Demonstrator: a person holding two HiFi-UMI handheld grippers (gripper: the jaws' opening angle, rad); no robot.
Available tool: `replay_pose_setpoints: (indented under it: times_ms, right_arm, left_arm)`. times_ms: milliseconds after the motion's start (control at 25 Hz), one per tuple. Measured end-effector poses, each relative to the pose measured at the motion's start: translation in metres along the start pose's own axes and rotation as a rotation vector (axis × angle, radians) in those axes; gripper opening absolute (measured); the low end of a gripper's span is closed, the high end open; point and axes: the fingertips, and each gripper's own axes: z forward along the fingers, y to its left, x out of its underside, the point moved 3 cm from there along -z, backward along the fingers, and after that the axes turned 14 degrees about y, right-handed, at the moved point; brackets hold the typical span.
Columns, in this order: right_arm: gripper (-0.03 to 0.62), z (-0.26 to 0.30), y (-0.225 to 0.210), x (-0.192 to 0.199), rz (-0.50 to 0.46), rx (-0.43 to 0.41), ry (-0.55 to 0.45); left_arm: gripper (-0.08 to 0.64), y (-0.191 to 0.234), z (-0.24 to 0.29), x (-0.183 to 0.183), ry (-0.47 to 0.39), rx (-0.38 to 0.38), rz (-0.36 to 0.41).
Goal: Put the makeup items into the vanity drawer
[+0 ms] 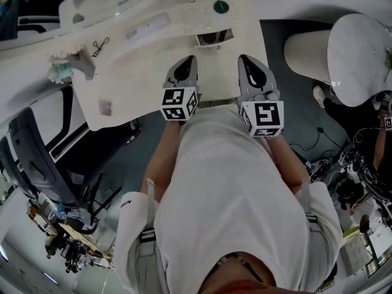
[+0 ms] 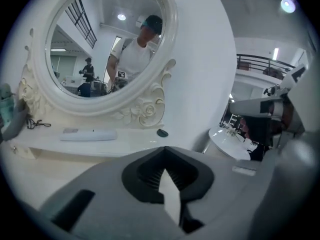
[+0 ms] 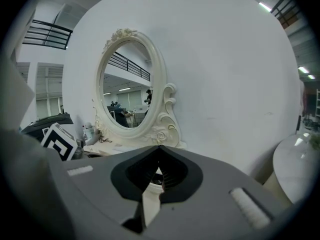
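The white vanity top [image 1: 153, 84] lies below me in the head view, with its oval mirror [image 2: 107, 39] standing at the back. On the back shelf rest a long white flat item [image 2: 88, 134] and a small dark round item [image 2: 162, 132]; a teal bottle [image 1: 61, 72] stands at the left end. A small box-like opening [image 1: 214, 37] with a dark inside sits just beyond the grippers. My left gripper [image 1: 188, 60] and right gripper [image 1: 245, 59] hover side by side over the vanity's near edge, both shut and holding nothing. The left gripper's marker cube [image 3: 60, 141] shows in the right gripper view.
A white round seat [image 1: 355, 48] stands to the right of the vanity. A dark chair [image 1: 37, 158] and cluttered gear on the floor are at the left. A black wiry item [image 1: 100, 46] lies on the top's left part. The person's torso fills the lower head view.
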Motion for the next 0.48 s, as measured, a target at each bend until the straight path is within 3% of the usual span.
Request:
replay_pose_setpoints:
  times_ms: [200,480]
  right_arm:
    - [0.006,0.006,0.072,-0.004,0.015,-0.018,-0.007]
    - [0.006,0.012,0.187,-0.004,-0.045,-0.080,-0.012]
  left_arm:
    - [0.006,0.031,-0.063,0.006,-0.050,0.007,0.078]
    - [0.006,0.092,-0.158,0.024,-0.140,-0.003,0.036]
